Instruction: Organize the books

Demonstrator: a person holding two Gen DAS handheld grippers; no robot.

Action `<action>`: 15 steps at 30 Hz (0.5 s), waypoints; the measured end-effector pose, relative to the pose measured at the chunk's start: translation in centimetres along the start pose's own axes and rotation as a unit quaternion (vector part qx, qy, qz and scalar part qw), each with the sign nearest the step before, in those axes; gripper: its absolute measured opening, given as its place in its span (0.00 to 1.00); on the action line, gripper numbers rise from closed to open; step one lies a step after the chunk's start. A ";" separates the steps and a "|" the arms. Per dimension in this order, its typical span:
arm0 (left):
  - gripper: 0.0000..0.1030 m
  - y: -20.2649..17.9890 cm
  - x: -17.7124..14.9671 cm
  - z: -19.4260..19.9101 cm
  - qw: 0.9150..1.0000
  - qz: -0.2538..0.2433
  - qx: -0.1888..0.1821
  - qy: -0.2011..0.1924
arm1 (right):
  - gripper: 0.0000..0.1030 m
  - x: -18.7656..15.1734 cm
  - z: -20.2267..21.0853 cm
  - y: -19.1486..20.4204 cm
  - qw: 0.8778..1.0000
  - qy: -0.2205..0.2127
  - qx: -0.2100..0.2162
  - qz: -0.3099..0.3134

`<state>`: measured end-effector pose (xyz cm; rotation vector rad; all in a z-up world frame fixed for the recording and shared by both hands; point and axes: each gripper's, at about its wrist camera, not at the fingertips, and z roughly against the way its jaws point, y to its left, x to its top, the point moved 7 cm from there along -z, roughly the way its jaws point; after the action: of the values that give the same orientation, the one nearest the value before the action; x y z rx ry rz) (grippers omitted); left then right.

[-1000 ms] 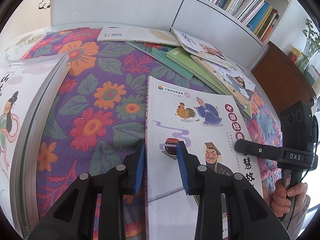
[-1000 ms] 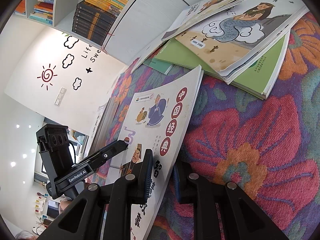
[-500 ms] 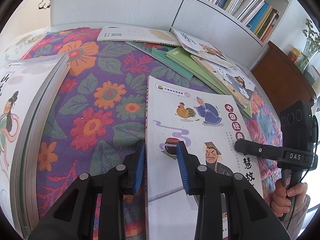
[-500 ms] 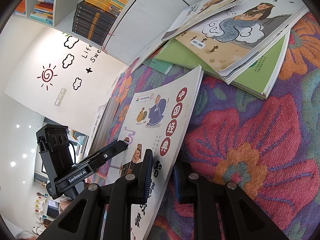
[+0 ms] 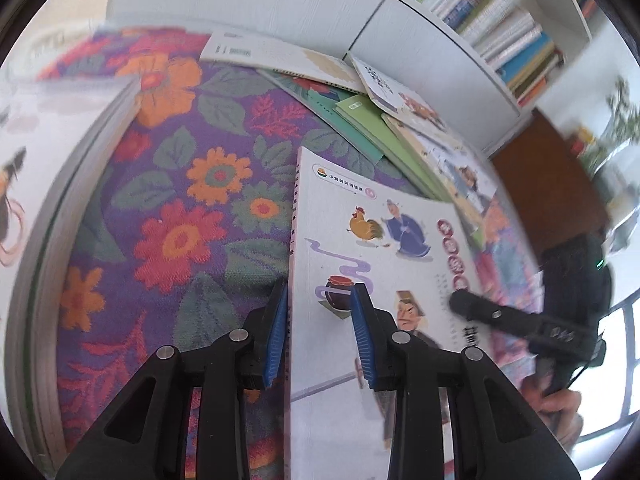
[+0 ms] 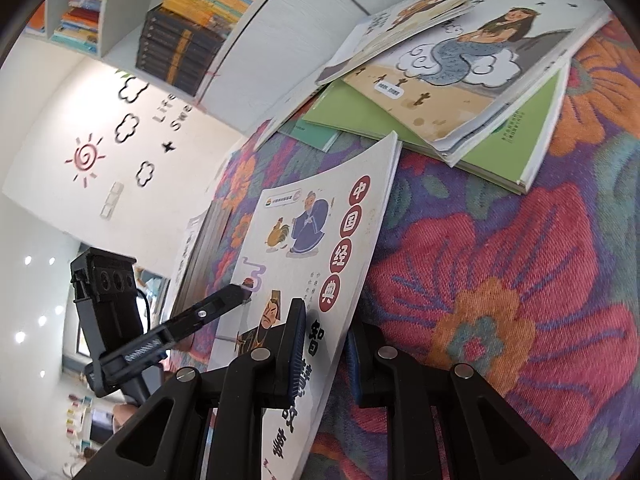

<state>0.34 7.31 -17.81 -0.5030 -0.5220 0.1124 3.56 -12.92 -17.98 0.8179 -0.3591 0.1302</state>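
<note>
A white picture book (image 5: pixel 380 240) with a rooster and a robed man on its cover lies tilted over the floral tablecloth (image 5: pixel 180 240). My left gripper (image 5: pixel 320 332) straddles its spine edge. One blue pad sits beside that edge and the other over the cover, and the jaws are closing without pinching the book. In the right wrist view the same book (image 6: pixel 320 220) passes between the pads of my right gripper (image 6: pixel 324 344), which is shut on its near right edge and holds that side raised.
A tall stack of white books (image 5: pixel 48 184) stands at the left. Several loose books (image 6: pixel 460 80) overlap at the back of the cloth below a white bookshelf (image 5: pixel 500 20). A brown wooden cabinet (image 5: pixel 552 184) stands to the right. A hand (image 5: pixel 556 408) holds the right gripper's handle.
The left wrist view has rolled a little and is now blurred, and its pads stand slightly closer around the book's spine edge. The right gripper and its hold on the book look unchanged.
</note>
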 end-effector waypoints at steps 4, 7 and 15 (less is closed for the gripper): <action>0.28 -0.2 0.3 0.7 0.999 0.024 -0.031 0.012 | 0.19 0.0 0.3 0.3 0.999 0.011 -0.023 -0.035; 0.28 -1.1 0.3 1.4 1.000 0.009 -0.026 0.011 | 0.19 -0.1 0.5 0.9 0.998 0.013 -0.049 -0.036; 0.28 -1.8 1.5 3.6 0.999 0.012 -0.037 0.015 | 0.19 0.7 1.5 4.1 0.997 0.025 -0.053 -0.055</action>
<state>-0.22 7.64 -13.62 -0.5833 -0.4915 0.1075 2.83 -11.26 -13.93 0.7266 -0.2704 0.0299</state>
